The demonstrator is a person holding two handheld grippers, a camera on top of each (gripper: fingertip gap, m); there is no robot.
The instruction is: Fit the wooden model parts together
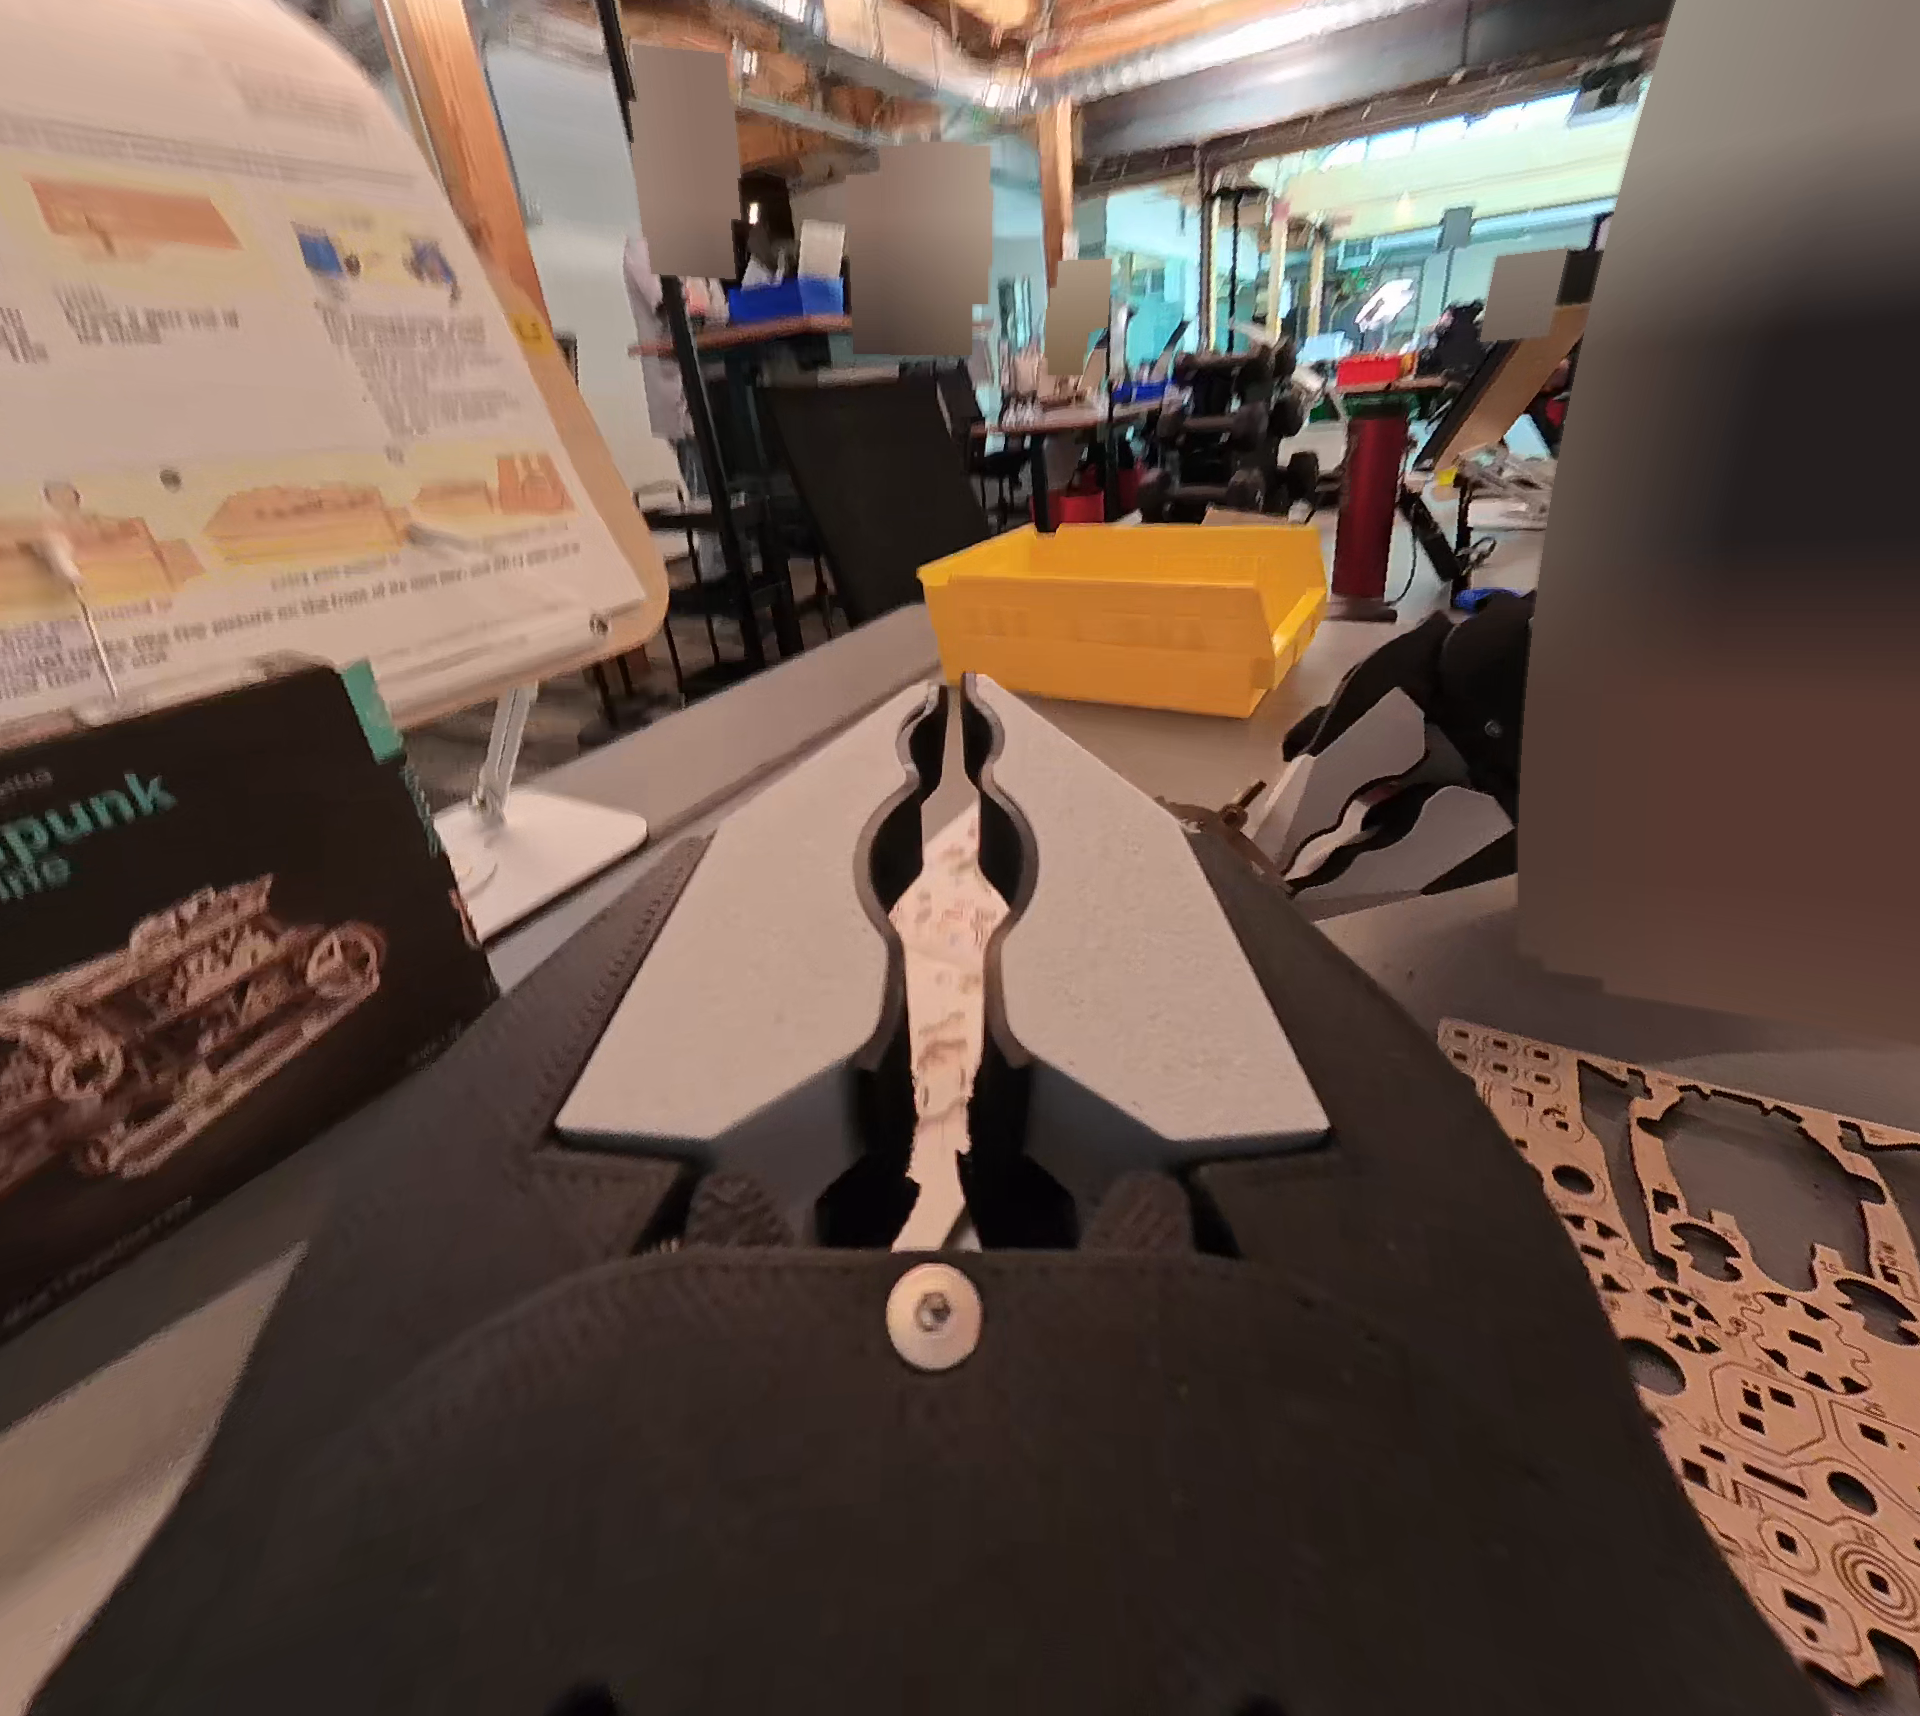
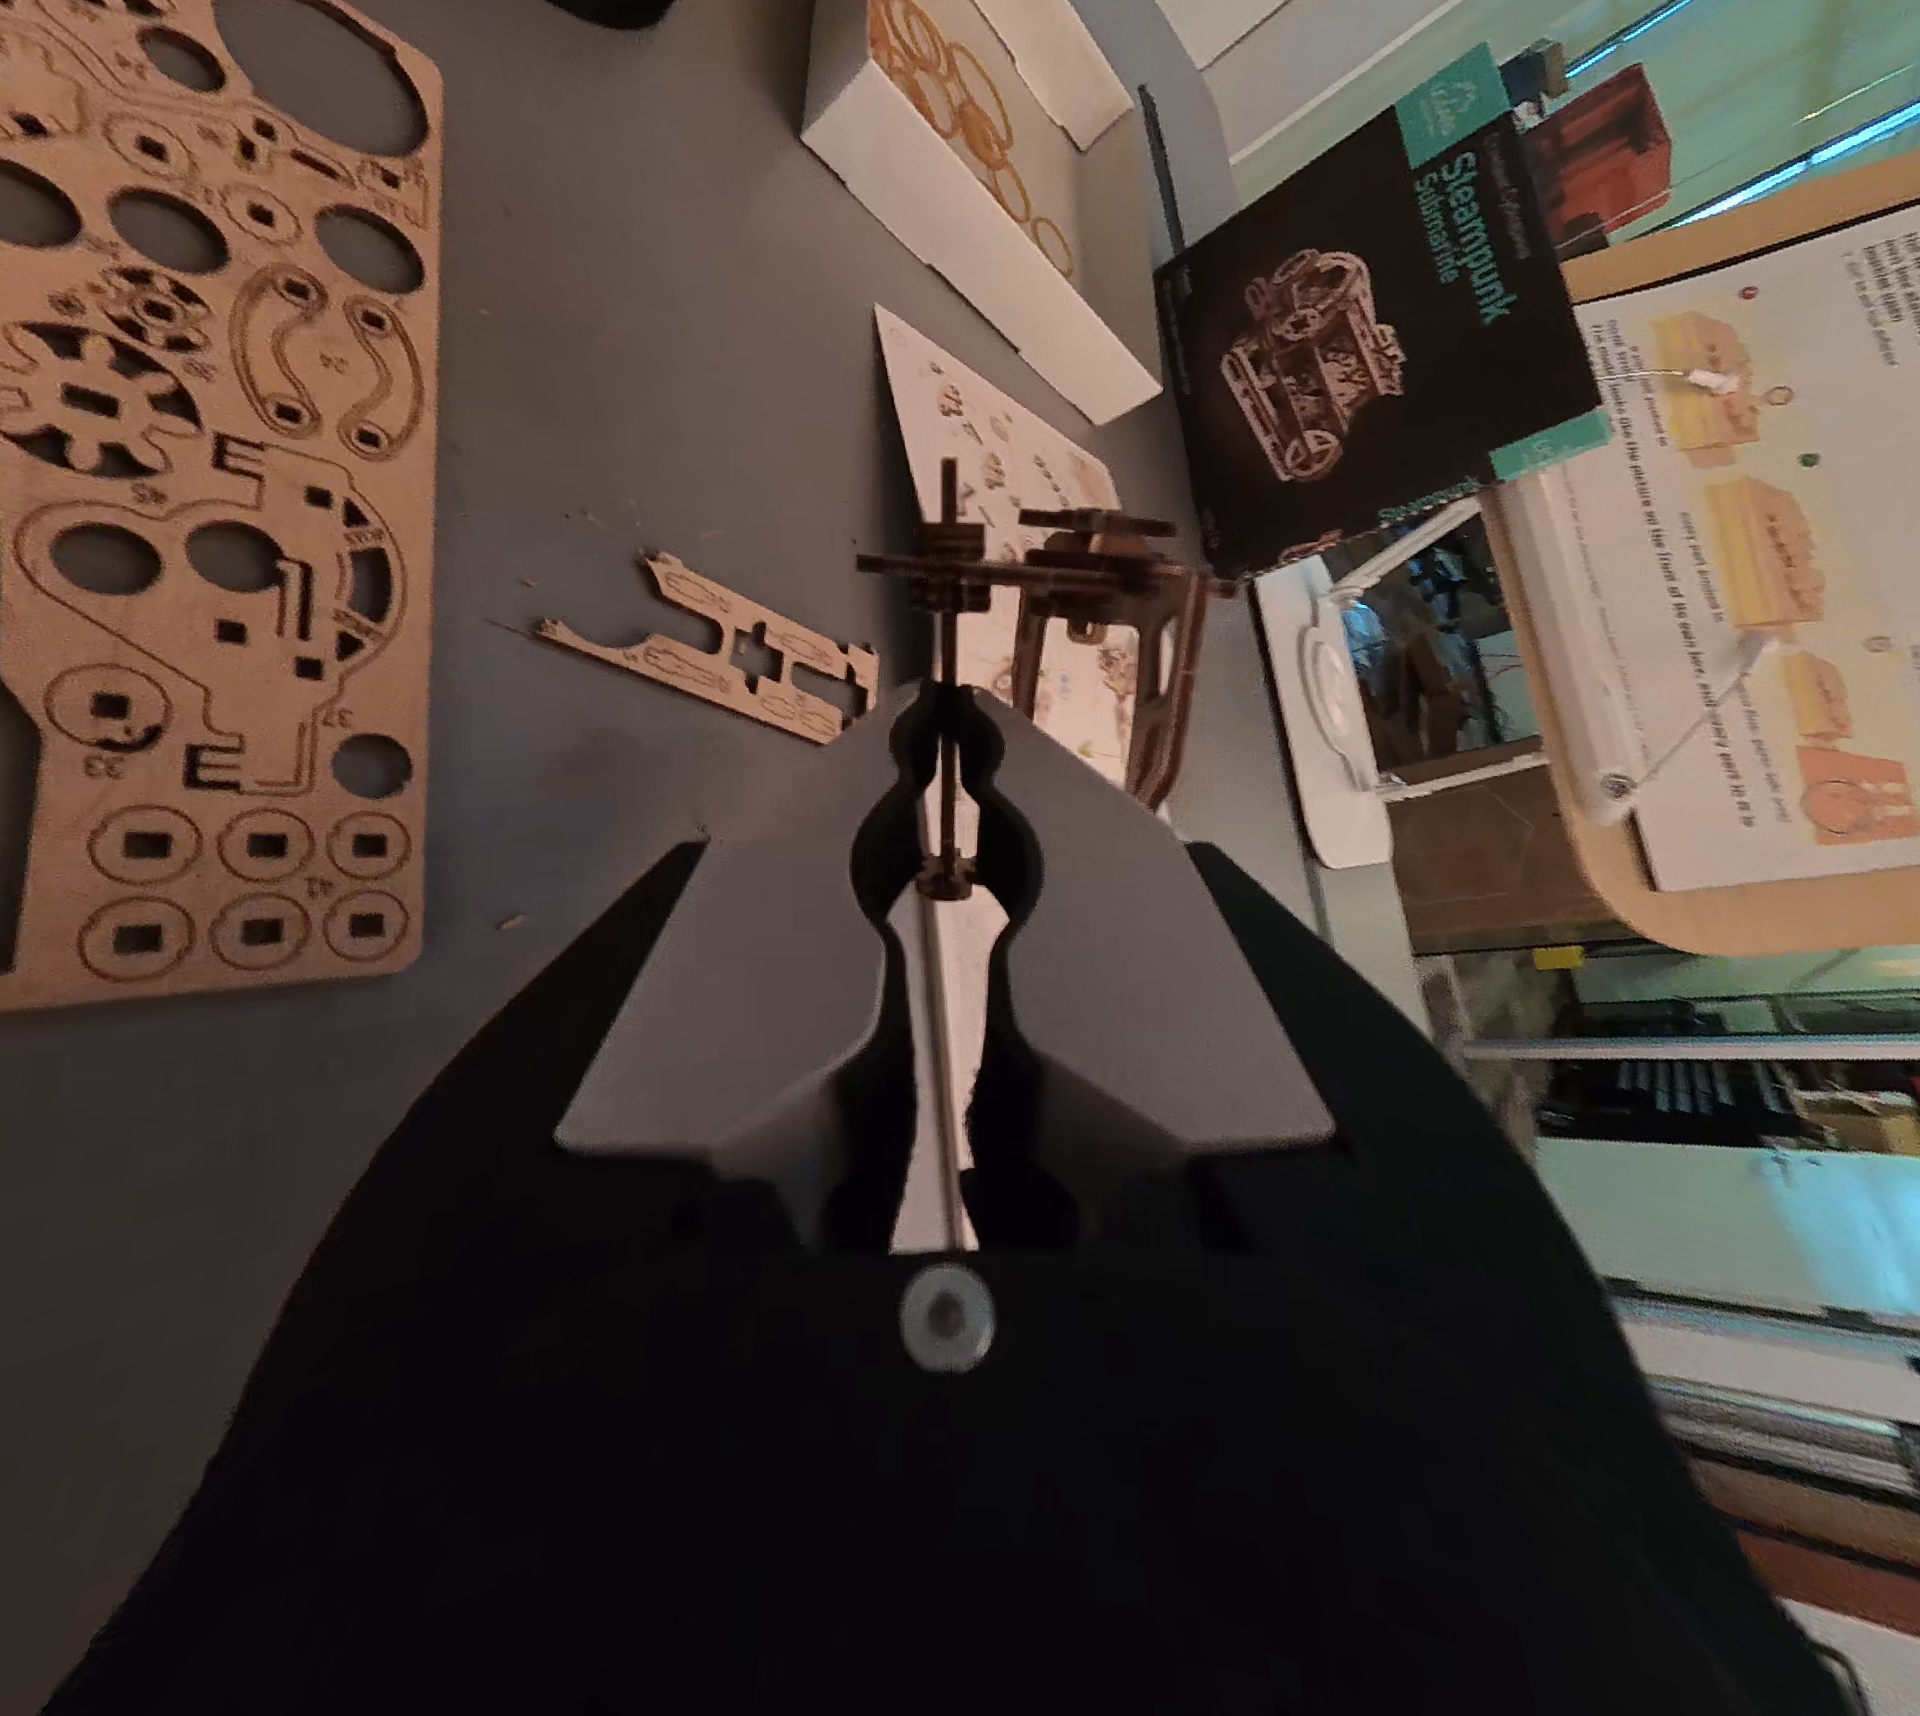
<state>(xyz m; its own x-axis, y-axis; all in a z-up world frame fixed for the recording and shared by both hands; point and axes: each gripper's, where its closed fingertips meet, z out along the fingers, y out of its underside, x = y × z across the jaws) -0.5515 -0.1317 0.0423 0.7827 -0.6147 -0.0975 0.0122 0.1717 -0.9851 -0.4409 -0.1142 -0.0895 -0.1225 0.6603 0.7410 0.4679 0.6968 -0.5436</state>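
the right gripper [image 2: 948, 705] has its jaws clamped on a thin rod of the wooden model [image 2: 1049, 596], lifting it clear of the table [image 2: 623, 316] for fitting. the left gripper [image 1: 956, 695], jaws together and empty, waits. a loose flat part [image 2: 717, 658] lies just beside, handy.

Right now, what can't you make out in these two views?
- Left wrist view: whether the left gripper holds anything; jaws nearly closed, nothing visible between them.
- Left wrist view: right side masked by a blurred patch, hiding most of the right gripper.
- Right wrist view: wooden model in silhouette, joints unreadable.
- Both views: wooden parts sheet cut off by the edge.
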